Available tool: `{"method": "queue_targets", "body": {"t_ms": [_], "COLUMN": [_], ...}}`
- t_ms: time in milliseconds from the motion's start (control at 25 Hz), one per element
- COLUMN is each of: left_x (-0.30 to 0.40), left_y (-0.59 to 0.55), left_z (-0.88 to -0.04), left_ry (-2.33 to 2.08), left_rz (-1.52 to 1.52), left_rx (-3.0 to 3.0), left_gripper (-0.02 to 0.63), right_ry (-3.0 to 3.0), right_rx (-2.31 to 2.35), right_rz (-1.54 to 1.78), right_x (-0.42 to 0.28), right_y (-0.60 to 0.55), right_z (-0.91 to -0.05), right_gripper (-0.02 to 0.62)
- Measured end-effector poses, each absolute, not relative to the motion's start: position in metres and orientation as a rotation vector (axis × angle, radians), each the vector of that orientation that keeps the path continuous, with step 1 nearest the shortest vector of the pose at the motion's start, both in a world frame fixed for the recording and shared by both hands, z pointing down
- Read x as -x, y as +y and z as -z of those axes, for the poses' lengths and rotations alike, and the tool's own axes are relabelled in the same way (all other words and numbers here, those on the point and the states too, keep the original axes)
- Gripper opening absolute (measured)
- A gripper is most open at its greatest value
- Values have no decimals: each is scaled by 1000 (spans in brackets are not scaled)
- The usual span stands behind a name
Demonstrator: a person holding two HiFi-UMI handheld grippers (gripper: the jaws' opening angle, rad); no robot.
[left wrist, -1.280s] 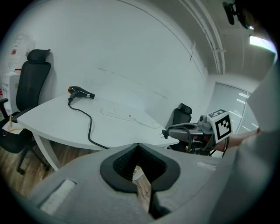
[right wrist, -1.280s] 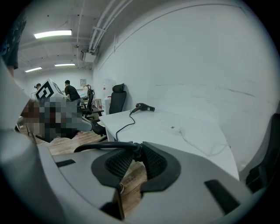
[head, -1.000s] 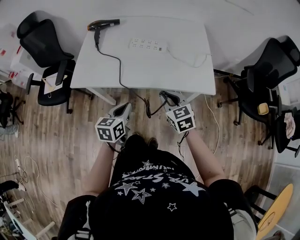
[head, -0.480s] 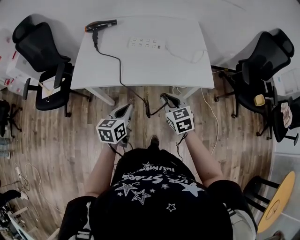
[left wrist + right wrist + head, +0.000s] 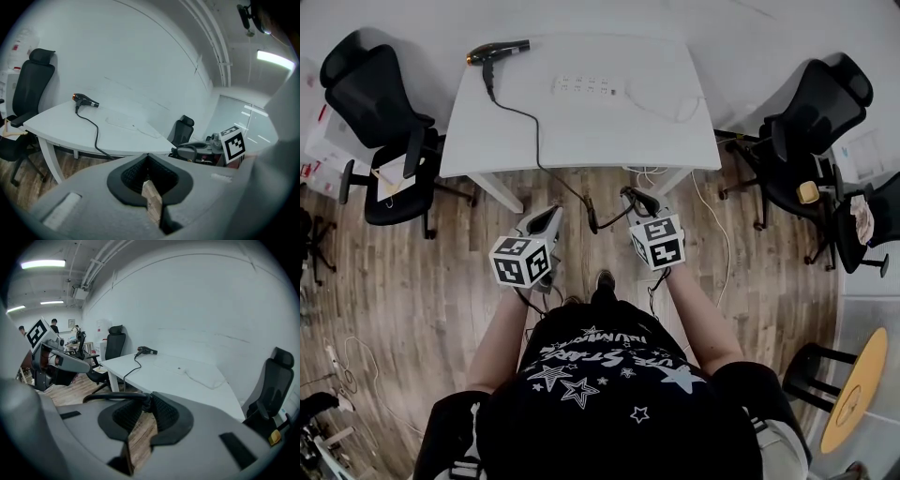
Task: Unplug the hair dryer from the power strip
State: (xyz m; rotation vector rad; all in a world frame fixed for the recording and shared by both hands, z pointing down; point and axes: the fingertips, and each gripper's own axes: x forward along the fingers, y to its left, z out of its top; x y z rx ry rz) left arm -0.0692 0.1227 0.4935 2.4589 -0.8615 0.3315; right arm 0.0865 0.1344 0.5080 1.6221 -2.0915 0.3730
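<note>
Hair dryer (image 5: 495, 51) sits on the desk's (image 5: 581, 131) far left corner, well away from both tongs. Right tongs (image 5: 630, 197) pinch its plug (image 5: 146, 402) off the desk's near edge; left tongs (image 5: 551, 215) are pressed together, empty.

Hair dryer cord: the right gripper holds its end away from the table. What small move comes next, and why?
Probably bring the cord end over the table and open the right gripper to lay it down. That gripper is shut on the cord, and the power strip shows no black plug, so the unplugging looks done. The left gripper is shut, empty.
</note>
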Motion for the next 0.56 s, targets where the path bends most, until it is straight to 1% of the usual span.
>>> {"method": "queue_targets", "body": {"t_ms": [560], "left_x": [90], "left_y": [138], "left_z": [-490], "left_ry": [-837], "left_rz": [-300], "left_rx": [-2454], "left_gripper": [8], "right_ry": [-2077], "right_rx": [-1655], "right_rz": [-346], "right_x": [-67], "right_y": [144], "right_z": [-498], "right_gripper": [74]}}
